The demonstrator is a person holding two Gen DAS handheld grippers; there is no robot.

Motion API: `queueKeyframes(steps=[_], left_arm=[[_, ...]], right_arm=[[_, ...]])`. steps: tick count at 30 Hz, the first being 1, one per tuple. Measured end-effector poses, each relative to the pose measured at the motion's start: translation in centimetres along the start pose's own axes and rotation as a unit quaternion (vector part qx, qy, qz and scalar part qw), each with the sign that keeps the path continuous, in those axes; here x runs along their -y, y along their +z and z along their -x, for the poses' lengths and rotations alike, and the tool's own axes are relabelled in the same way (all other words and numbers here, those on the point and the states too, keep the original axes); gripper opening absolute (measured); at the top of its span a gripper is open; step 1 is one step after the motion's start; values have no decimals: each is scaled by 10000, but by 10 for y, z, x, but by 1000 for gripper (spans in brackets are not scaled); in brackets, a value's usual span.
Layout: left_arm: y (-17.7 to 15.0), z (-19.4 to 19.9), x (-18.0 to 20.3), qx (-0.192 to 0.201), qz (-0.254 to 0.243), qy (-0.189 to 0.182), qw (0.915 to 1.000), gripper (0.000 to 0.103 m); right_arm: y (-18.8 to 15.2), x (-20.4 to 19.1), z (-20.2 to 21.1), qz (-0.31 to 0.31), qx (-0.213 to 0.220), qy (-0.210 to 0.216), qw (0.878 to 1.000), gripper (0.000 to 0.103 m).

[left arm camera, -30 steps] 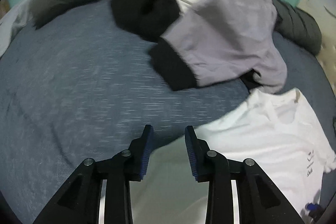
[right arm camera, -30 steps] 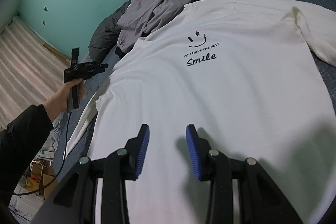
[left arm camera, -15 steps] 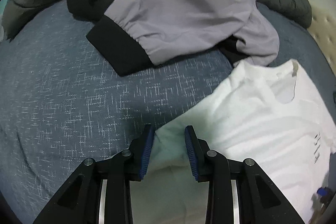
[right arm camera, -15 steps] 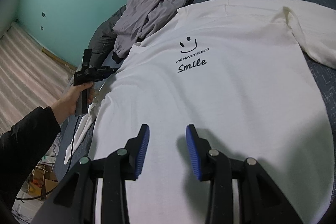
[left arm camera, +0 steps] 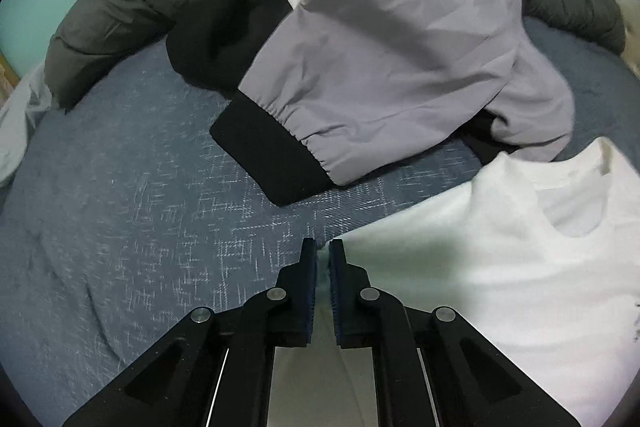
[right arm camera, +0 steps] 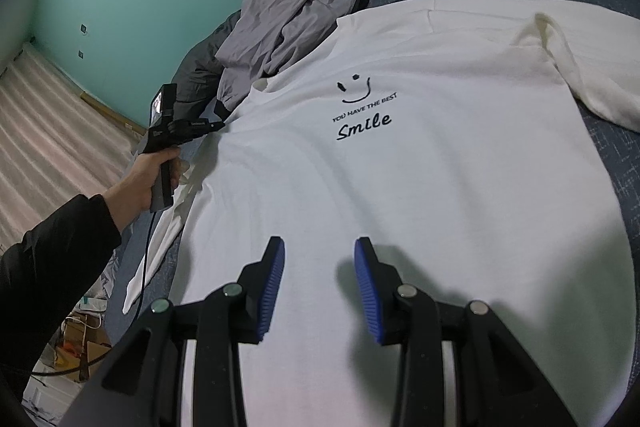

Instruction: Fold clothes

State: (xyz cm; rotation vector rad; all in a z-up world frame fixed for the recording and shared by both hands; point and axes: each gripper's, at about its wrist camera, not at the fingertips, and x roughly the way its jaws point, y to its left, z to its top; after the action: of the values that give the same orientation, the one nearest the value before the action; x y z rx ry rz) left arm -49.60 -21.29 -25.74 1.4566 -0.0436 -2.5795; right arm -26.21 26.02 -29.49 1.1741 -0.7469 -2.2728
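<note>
since the earlier frame the left gripper (left arm camera: 323, 263) has closed, apparently pinching the shirt's (right arm camera: 400, 187) edge near its shoulder to start a fold. shirt lies flat on the bed (left arm camera: 120, 227), below the jacket (left arm camera: 392, 67). right gripper (right arm camera: 320, 279) hovers spread over its hem, empty.

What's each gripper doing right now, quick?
Left gripper: shut on the white T-shirt edge.
Right gripper: open, holding nothing, over the shirt.

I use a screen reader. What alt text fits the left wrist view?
The left gripper is shut on the edge of a white T-shirt on a blue bedspread. Behind lies a grey jacket.
</note>
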Motion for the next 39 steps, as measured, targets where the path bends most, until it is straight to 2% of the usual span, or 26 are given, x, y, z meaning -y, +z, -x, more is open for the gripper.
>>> queueKeyframes(steps=[5, 6, 8, 10, 13, 14, 15, 20, 26, 33, 39], left_arm=[[5, -27, 8, -90, 172, 42, 9998, 8], [7, -27, 5, -99, 247, -19, 9996, 11], [12, -14, -7, 41, 518, -206, 9984, 17], [13, 5, -16, 191, 621, -201, 9977, 17], [6, 33, -16, 366, 544, -222, 9976, 23], [0, 44, -18, 410, 535, -246, 9974, 30], [-8, 57, -17, 448, 524, -296, 9972, 33], [-65, 105, -10, 425, 442, -653, 9960, 40], [-135, 114, -6, 302, 644, -1038, 9921, 44], [-185, 112, -5, 183, 963, -1265, 9871, 46], [-200, 116, 7, 281, 847, -1256, 9881, 51]], right_arm=[[0, 1, 2, 14, 0, -1, 10000, 36], [0, 1, 2, 13, 4, -2, 10000, 36], [1, 1, 3, 16, 17, -12, 10000, 36], [1, 1, 4, 12, 30, -23, 10000, 36], [4, 0, 5, 19, 68, -49, 10000, 36], [5, 0, 7, 23, 92, -61, 9999, 36], [6, 0, 9, 28, 115, -74, 9999, 36], [11, -1, 17, 63, 222, -151, 9996, 36], [21, -3, 27, 185, 326, -386, 9986, 36], [82, 12, 28, 471, 34, -994, 9939, 36], [158, 36, 14, 674, -86, -1530, 9859, 36]])
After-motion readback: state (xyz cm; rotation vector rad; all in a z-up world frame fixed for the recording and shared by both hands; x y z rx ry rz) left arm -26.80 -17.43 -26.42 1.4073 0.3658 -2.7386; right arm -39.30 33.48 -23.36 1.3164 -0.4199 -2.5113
